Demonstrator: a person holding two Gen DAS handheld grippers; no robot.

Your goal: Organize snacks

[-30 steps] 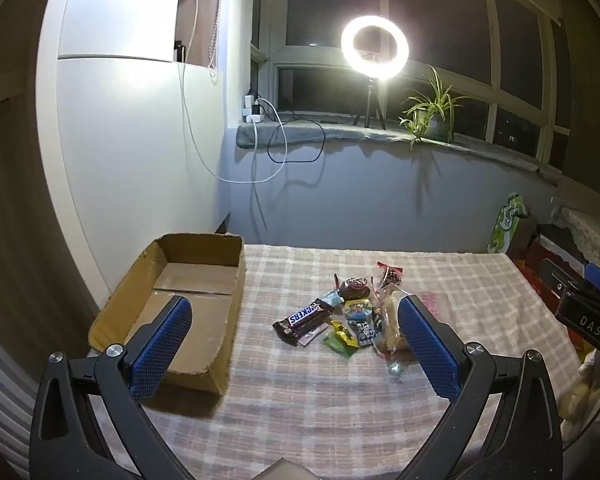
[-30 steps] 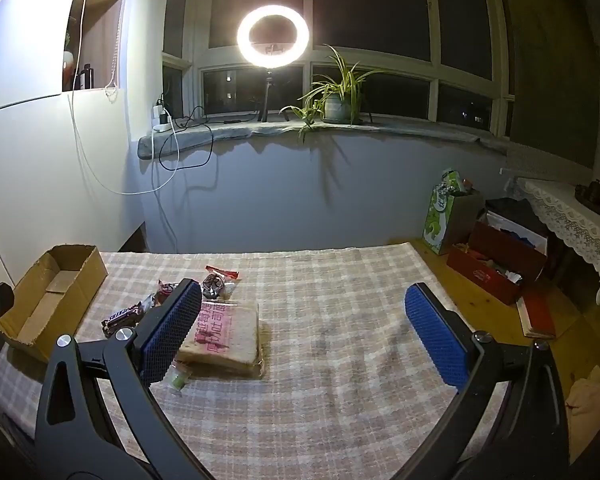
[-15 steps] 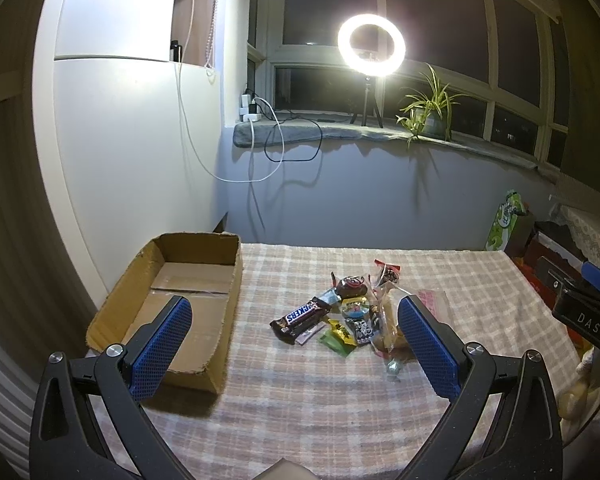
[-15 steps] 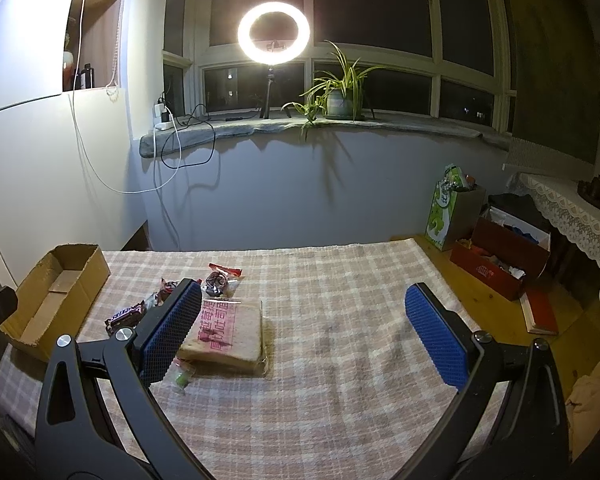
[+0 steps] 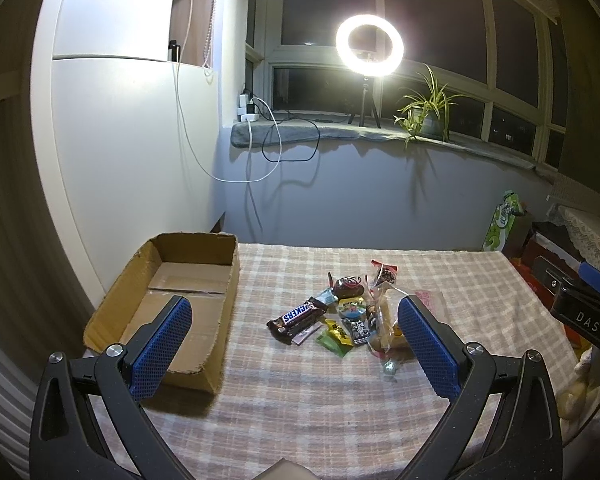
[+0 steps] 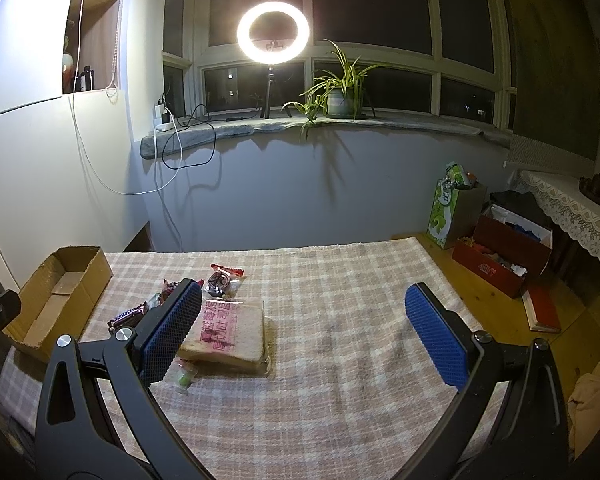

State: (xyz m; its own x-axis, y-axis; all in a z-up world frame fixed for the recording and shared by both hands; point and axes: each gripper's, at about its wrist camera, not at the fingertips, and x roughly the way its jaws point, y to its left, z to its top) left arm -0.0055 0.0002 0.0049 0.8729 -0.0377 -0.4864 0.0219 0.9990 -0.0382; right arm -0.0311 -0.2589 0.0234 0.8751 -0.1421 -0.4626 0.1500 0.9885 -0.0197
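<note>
We count one cardboard box (image 5: 168, 300), one Snickers bar (image 5: 298, 316), one bagged bread slice (image 6: 228, 334); left claw (image 5: 296, 344) and right claw (image 6: 304, 334) both gape wide, empty.

We see two matching grippers, left gripper (image 5: 294, 344) and right gripper (image 6: 303, 330). Each has black plastic arms curving up in a V, with triangular cut-outs near the base. Finger pads (image 5: 160, 346) are bright blue with a fine diamond grid texture; same on the right pads (image 6: 436, 336). Round silver screws (image 5: 114, 350) sit at the arm joints, two per side. No hands or sleeves visible.
</note>
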